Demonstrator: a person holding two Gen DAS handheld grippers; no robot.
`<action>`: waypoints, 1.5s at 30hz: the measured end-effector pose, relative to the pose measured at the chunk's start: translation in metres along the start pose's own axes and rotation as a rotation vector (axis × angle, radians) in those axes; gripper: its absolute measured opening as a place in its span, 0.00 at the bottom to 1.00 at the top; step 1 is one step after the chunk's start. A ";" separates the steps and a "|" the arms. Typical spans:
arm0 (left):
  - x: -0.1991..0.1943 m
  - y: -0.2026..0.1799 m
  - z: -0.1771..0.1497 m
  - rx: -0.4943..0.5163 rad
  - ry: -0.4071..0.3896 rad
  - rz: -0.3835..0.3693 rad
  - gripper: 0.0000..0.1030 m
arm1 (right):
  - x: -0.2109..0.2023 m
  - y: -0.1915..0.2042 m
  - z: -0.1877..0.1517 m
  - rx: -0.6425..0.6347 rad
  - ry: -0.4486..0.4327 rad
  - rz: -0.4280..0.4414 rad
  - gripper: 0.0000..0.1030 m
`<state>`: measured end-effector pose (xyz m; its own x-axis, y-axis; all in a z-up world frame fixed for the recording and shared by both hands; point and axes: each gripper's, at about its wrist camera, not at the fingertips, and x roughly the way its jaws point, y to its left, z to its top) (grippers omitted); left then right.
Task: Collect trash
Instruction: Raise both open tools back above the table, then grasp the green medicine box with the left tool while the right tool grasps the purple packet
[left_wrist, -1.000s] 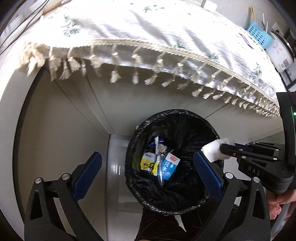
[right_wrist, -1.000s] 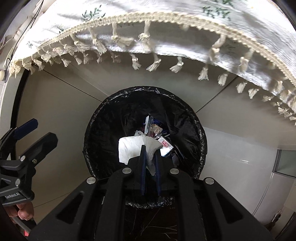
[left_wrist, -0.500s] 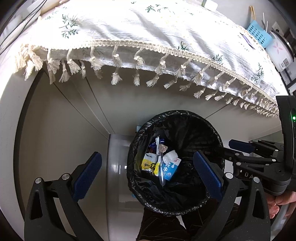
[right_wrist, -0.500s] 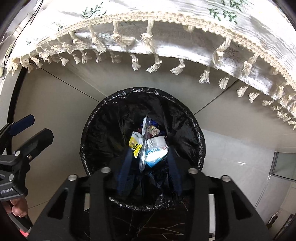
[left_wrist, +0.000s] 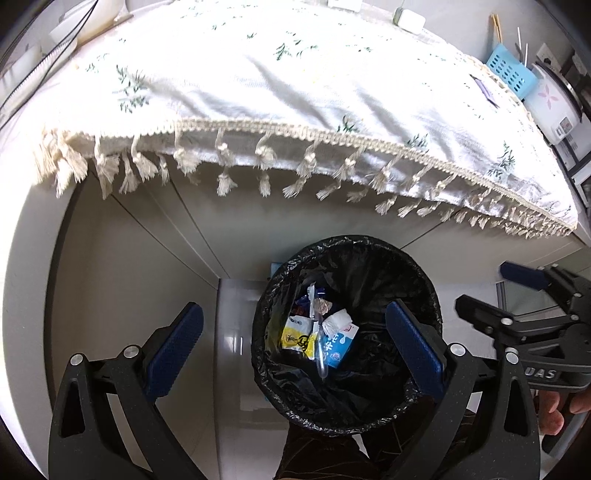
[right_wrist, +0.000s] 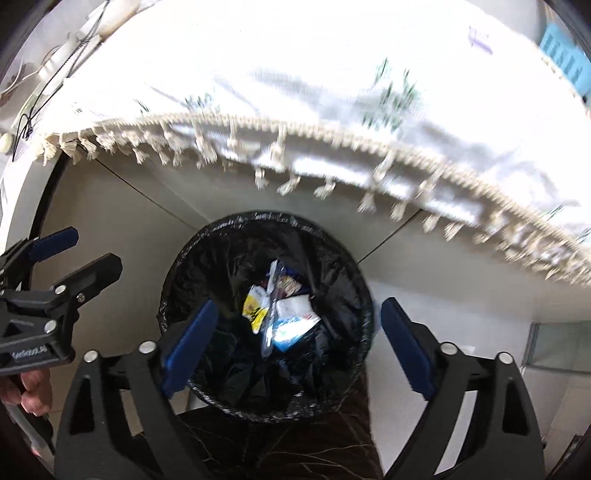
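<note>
Moved: crumpled white tissue (left_wrist: 337, 320) now lies in black-lined round bin (right_wrist: 354, 280), dropped from right claw (right_wrist: 295, 336).
Right claw: jaws just opened wide, empty.
Left claw (left_wrist: 295, 343): wide open, empty.

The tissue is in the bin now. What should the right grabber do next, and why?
Probably lift the right gripper back up toward the tablecloth. Its jaws have just been opening and hold nothing, and the white tissue lies in the trash bin.

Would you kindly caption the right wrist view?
Open right gripper, jaws just opened, above black-lined bin holding crumpled tissue and wrappers.
</note>
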<state>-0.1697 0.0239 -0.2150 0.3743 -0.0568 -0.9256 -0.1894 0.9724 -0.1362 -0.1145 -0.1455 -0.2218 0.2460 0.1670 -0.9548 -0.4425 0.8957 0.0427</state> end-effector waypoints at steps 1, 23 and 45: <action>-0.003 -0.001 0.001 0.003 -0.004 -0.001 0.94 | -0.005 -0.001 0.001 -0.004 -0.009 -0.006 0.90; -0.075 -0.042 0.057 0.064 -0.110 -0.013 0.94 | -0.116 -0.053 0.030 0.082 -0.215 -0.070 0.91; -0.082 -0.069 0.177 0.032 -0.150 0.014 0.94 | -0.155 -0.141 0.136 0.137 -0.302 -0.107 0.91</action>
<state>-0.0266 0.0018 -0.0666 0.5033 -0.0113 -0.8640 -0.1671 0.9798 -0.1101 0.0269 -0.2412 -0.0400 0.5381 0.1654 -0.8265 -0.2854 0.9584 0.0060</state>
